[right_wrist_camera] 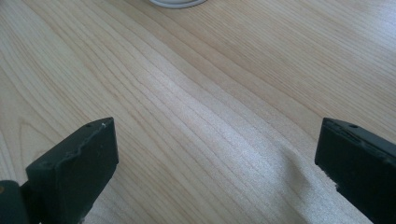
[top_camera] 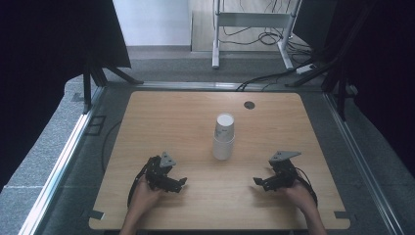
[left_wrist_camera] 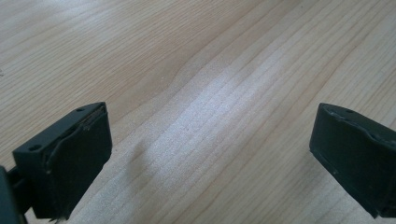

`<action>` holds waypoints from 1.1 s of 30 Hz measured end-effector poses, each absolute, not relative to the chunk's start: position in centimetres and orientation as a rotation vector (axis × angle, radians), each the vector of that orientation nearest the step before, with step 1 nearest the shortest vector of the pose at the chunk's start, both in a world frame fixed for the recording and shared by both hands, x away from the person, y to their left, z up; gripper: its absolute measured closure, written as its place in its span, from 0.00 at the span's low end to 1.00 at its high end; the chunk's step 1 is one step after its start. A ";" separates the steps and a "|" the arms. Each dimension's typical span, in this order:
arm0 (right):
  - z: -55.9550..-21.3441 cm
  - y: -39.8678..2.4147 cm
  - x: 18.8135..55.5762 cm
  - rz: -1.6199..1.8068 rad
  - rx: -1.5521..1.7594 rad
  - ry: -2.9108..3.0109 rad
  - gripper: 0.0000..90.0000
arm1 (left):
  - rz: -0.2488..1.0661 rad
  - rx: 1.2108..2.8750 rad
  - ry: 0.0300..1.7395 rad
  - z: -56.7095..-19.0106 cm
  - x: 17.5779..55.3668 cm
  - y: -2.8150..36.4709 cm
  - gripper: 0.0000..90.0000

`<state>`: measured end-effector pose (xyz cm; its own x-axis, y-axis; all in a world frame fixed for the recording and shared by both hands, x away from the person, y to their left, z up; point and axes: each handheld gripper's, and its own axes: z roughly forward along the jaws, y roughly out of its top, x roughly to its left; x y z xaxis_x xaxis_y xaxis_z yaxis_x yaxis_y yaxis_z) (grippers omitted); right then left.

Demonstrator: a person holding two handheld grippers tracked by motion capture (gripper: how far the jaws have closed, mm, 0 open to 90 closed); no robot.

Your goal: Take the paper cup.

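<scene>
Two hand-held grippers rest low on a pale wooden counter (top_camera: 161, 112), one at each side of a stack of white paper cups (top_camera: 224, 136) that stands upright near the middle of the board. The left gripper (top_camera: 182, 182) sits at the near left, its tips turned inward toward the centre; its own camera shows both black fingers (left_wrist_camera: 70, 158) spread wide over bare wood grain, with nothing between them. The right gripper (top_camera: 258, 181) mirrors it at the near right, also pointing inward, and its fingers (right_wrist_camera: 77, 168) likewise stand wide apart and empty. A curved white rim, the foot of the cups (right_wrist_camera: 177, 3), shows at the top edge of the right gripper view, well ahead of the tips. The cups stand apart from both grippers, farther from the person than either. The upper cup bears a faint printed mark, too small to read. A small dark round grommet (top_camera: 249, 105) is set in the counter near its far edge.
</scene>
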<state>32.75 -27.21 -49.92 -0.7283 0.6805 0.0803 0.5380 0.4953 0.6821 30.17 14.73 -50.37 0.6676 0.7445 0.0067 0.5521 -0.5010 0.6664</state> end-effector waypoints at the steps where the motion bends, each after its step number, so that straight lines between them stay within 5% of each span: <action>1: -49.9 -27.2 32.7 1.052 1.048 2.540 0.00 | 0.387 2.238 0.995 -50.4 30.2 14.7 0.00; 33: -47.9 -27.2 32.4 1.083 0.996 2.533 0.01 | 0.384 2.188 0.969 -49.0 30.2 15.0 0.00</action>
